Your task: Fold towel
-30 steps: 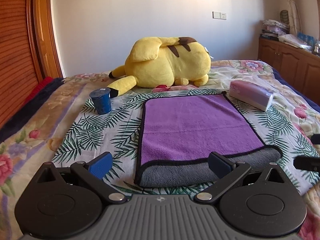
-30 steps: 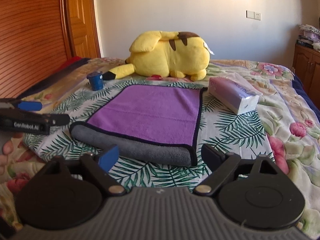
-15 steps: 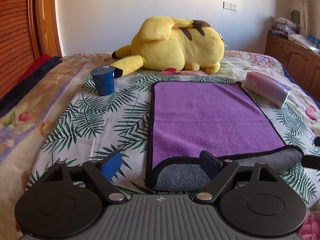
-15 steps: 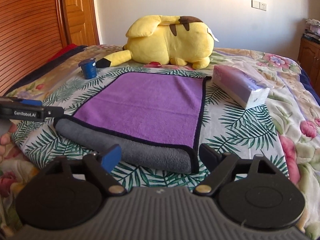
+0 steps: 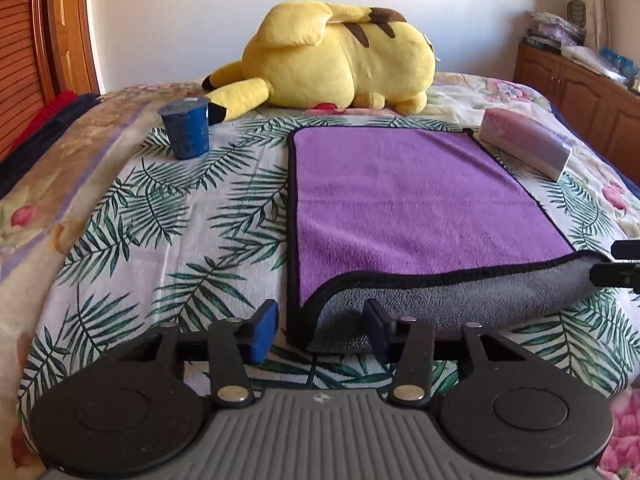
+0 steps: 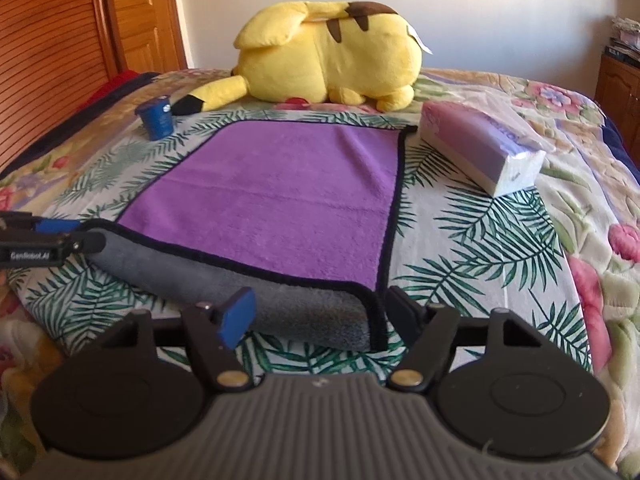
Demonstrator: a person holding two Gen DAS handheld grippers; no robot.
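Note:
A purple towel (image 5: pixel 404 200) with a black border lies flat on the bed, its near edge rolled over so the grey underside (image 5: pixel 460 300) shows. It also shows in the right wrist view (image 6: pixel 280 196). My left gripper (image 5: pixel 320 330) is open, its fingers straddling the towel's near left corner. My right gripper (image 6: pixel 320 312) is open, its fingers straddling the near right corner of the grey fold (image 6: pixel 304 312). The left gripper also shows at the left edge of the right wrist view (image 6: pixel 40 240), and the right gripper at the right edge of the left wrist view (image 5: pixel 620 268).
A big yellow plush toy (image 5: pixel 336 64) lies behind the towel. A blue cup (image 5: pixel 186 128) stands at the far left of the towel. A pink tissue pack (image 6: pixel 480 148) lies to its right. A wooden cabinet (image 5: pixel 580 92) stands at the far right, a wooden door (image 6: pixel 136 16) at the left.
Both grippers have moved forward and lower toward the towel's near corners, and their fingers now stand narrower around the grey fold. The towel has not moved.

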